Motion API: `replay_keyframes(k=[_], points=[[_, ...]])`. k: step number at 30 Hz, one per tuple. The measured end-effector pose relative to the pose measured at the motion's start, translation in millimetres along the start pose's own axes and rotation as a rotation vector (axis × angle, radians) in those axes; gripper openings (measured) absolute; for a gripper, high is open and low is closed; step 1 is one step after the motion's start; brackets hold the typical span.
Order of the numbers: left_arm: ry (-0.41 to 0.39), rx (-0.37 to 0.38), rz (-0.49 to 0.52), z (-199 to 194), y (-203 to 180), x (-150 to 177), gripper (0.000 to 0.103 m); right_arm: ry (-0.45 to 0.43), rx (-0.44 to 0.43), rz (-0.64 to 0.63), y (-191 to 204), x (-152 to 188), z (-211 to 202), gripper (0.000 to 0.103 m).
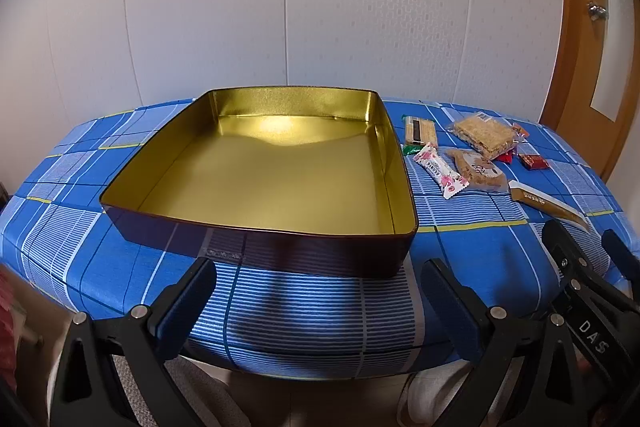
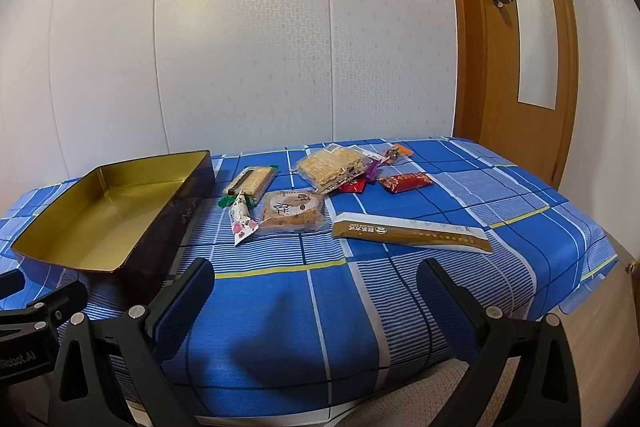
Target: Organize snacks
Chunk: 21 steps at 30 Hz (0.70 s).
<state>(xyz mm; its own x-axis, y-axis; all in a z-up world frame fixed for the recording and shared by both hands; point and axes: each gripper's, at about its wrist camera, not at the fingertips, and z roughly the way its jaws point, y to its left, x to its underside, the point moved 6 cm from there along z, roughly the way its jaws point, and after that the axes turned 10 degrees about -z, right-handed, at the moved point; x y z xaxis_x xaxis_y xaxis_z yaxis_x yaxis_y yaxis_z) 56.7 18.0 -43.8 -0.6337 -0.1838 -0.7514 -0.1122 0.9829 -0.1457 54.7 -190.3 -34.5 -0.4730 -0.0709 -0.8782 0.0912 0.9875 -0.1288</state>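
Gold-lined rectangular metal tin (image 1: pixel 276 167), dark outside, sits open and empty on the tabletop (image 1: pixel 320 303) under a blue checked cloth, dead centre in the left wrist view, waiting for the snacks. Loose snacks lie in a cluster at its 3 o'clock side, none inside yet, so judged: task at the start.

Nearest the tin wall: clear-wrapped cracker bar with a dark band and green ends (image 2: pixel 250 182), and just in front of it a white and pink floral candy stick (image 2: pixel 241 221). Touching that stick at its 3 o'clock: round brown pastry in a clear pack (image 2: pixel 294 211). At 12 o'clock from the pastry: square sesame brittle pack (image 2: pixel 332 167), overlapping small red and purple wrappers; a red foil packet (image 2: pixel 405 182) lies just beside those. Long gold and white sachet (image 2: pixel 412 231) lies nearest the right side, apart from the rest.

Left hand-held gripper (image 1: pixel 320 307) hovers at the tabletop's near edge, 6 o'clock of the tin, fingers spread wide, grasping nothing. Right hand-held gripper (image 2: pixel 316 307) likewise released and empty, aimed at the snack cluster, the long sachet closest ahead. Likely split: right picks, left stays by the tin to steady it.
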Motion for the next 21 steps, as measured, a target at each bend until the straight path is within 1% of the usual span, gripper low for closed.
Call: replay_keyframes(k=[7, 11, 13, 15, 18, 21], points=[[0.014, 0.001, 0.0, 3, 2, 1, 0.103, 0.006, -0.006, 0.005, -2, 1, 0, 0.103], [0.029, -0.009, 0.002, 5, 5, 0, 0.103, 0.026, -0.024, -0.024, -2, -1, 1, 0.103], [0.043, -0.006, 0.001, 7, 6, 0, 0.103, 0.049, -0.044, -0.043, -2, -3, 2, 0.103], [0.054, -0.001, -0.008, 8, 9, -1, 0.103, 0.071, -0.084, -0.062, -1, -9, 4, 0.103], [0.078, 0.035, -0.035, 10, 11, 0, 0.103, 0.097, -0.14, -0.087, -3, -20, 10, 0.103], [0.139, 0.111, -0.046, 17, 9, 4, 0.103, 0.11, -0.151, -0.155, -11, -37, 22, 0.103]])
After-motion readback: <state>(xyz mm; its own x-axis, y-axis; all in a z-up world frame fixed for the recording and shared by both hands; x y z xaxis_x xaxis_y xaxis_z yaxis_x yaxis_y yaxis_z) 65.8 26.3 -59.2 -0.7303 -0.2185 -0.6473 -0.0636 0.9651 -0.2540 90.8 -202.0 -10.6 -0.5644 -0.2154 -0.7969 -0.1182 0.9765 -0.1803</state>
